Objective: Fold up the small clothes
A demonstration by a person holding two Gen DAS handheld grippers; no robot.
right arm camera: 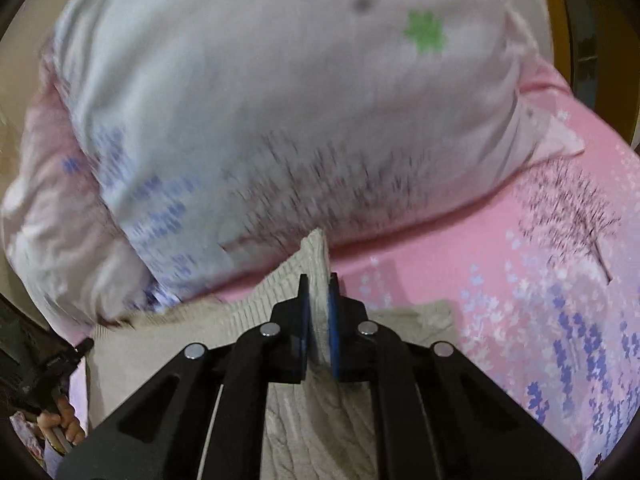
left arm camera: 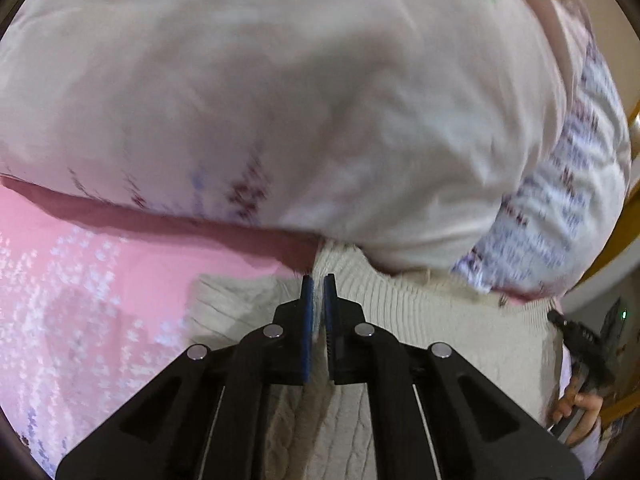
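Note:
A cream cable-knit sweater (left arm camera: pixel 432 320) lies on a pink floral bedsheet (left arm camera: pixel 92 280). My left gripper (left arm camera: pixel 319 280) is shut on a ribbed edge of the sweater, which bunches up between the blue pads. My right gripper (right arm camera: pixel 319 280) is shut on another ribbed edge of the same sweater (right arm camera: pixel 192 344), with a fold of knit standing up between its pads. Each view shows the other gripper and the hand holding it at its side: the right one in the left wrist view (left arm camera: pixel 584 344), the left one in the right wrist view (right arm camera: pixel 44 372).
A big white pillow (left arm camera: pixel 280 92) with blue and dark floral print lies just beyond the sweater; it also shows in the right wrist view (right arm camera: pixel 280 100). The pink sheet (right arm camera: pixel 520 280) stretches to the right. A wooden bed frame (left arm camera: pixel 628 216) borders the bed.

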